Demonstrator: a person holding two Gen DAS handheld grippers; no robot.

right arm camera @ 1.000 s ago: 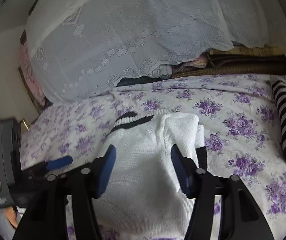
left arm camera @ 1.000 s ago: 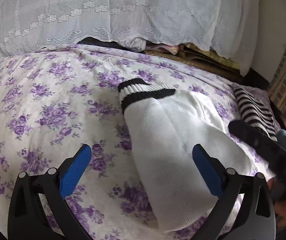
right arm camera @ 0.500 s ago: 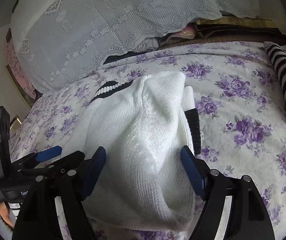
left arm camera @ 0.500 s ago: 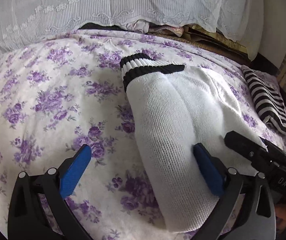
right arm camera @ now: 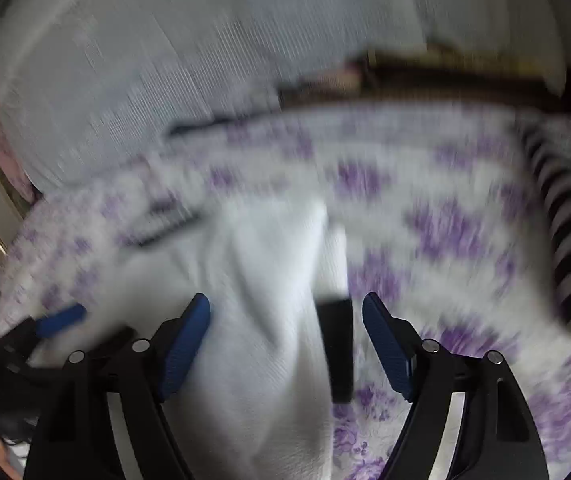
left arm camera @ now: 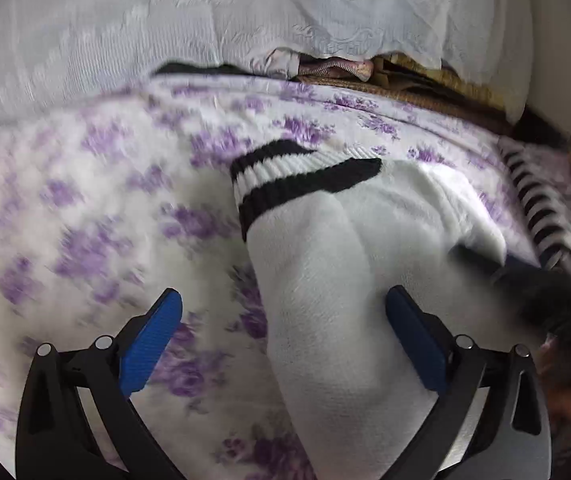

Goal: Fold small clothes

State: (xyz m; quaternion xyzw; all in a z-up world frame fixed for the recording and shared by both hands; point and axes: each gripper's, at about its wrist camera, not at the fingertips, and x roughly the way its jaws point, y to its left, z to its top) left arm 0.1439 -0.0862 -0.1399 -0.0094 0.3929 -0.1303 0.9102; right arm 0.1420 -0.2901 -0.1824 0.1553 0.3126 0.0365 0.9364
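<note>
One garment: white knit sweater (left arm camera: 337, 280) with black-striped trim, bunched on your floral bedspread (left arm camera: 85, 220).
Your left gripper (left arm camera: 281, 312): spread wide, sweater lying between its fingers, nothing grasped.
Your right gripper (right arm camera: 285, 320): spread apart over the sweater's edge; view blurred.
Nearby: striped garment (left arm camera: 541, 208) to the right.

The small knit garment (left arm camera: 349, 280) is white, its ribbed edge banded with two black stripes. It lies on a bed (left arm camera: 85, 208) whose sheet is white, scattered with purple flower sprays. At the far side of the bed lies a striped piece (left arm camera: 541, 204) in black and white. Behind, a white lace cloth (left arm camera: 245, 12) hangs. Each hand-held gripper (left arm camera: 283, 334) is black with blue pads (left arm camera: 151, 344); the right one (right arm camera: 285, 344) looks the same.
</note>
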